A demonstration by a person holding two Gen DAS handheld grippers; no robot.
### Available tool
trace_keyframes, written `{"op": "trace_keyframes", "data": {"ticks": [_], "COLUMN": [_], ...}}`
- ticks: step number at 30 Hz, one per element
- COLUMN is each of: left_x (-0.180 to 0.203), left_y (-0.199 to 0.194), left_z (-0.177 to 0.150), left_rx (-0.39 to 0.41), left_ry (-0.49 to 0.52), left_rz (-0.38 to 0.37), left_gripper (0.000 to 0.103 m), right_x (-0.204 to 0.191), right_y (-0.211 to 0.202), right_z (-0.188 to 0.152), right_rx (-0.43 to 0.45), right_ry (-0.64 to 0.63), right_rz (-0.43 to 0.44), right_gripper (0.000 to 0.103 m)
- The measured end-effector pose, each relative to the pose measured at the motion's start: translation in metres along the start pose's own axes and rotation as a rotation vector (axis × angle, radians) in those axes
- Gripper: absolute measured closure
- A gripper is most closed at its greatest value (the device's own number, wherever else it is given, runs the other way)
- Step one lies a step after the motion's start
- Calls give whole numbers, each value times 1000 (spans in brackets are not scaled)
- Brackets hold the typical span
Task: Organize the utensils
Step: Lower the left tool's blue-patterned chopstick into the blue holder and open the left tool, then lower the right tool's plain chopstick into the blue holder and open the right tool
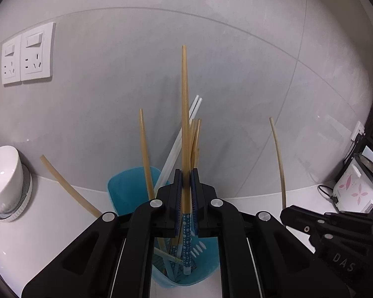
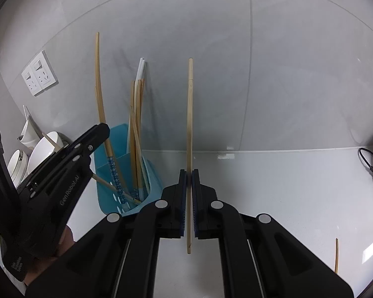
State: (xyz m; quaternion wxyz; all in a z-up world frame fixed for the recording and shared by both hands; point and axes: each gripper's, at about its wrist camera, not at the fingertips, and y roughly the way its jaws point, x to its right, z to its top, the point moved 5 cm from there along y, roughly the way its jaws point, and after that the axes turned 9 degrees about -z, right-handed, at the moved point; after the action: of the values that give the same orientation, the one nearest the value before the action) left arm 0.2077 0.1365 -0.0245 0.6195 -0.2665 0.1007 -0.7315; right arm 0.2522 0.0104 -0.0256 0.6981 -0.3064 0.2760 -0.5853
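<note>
My left gripper (image 1: pixel 186 176) is shut on a bamboo chopstick with a blue dotted end (image 1: pixel 185 124), held upright over the blue utensil holder (image 1: pixel 126 191). The holder (image 2: pixel 104 173) stands against the wall and holds several bamboo and white chopsticks. My right gripper (image 2: pixel 189 173) is shut on a plain bamboo chopstick (image 2: pixel 190 129), held upright to the right of the holder. The right gripper also shows in the left wrist view (image 1: pixel 286 214), with its chopstick (image 1: pixel 278 159). The left gripper shows in the right wrist view (image 2: pixel 99 130).
White bowls and cups (image 2: pixel 42 149) stand left of the holder; one bowl (image 1: pixel 5 176) sits on a stack. Wall sockets (image 1: pixel 28 54) are at left. A rice cooker (image 1: pixel 358 186) is at far right. A loose chopstick (image 2: pixel 336 255) lies on the counter.
</note>
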Motion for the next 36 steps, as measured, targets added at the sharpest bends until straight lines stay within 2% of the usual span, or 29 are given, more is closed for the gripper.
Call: {"op": "trace_keyframes", "data": {"ticks": [9,17,19,21,23,25,34,36], "left_x": [-2,0,1,2,1,0,-14,-22], "left_y": [9,5,-1,-10,-17,-22,-46,-49], "left_z": [-19,-17,-16,-13,-14,-15,-24,-28], "left_rx": [-49,-82,-92,-97,-119,-142,-182,-186], "left_ry": [6,21,27,35,50,44,1,-17], "left_rz": [2,23,44,65,94,98,132,151], "left_gripper": [96,92,73,61,58,47,17,13], "right_x": [-1,-1,-2,-3,-5,-7,-25,-29], "right_y": [2,-3,-5,-7,-9,-9,-11,-8], "right_z": [0,0,2,3,6,8,23,25], "right_rx": [-6,-3,4,13,26,31,119,136], "right_ry": [0,-12,-15,-15,-14,-6,-15,-11], "right_rz": [1,10,17,32,47,64,134,140], "right_gripper": [100,100,99,99,99,99,99,99]}}
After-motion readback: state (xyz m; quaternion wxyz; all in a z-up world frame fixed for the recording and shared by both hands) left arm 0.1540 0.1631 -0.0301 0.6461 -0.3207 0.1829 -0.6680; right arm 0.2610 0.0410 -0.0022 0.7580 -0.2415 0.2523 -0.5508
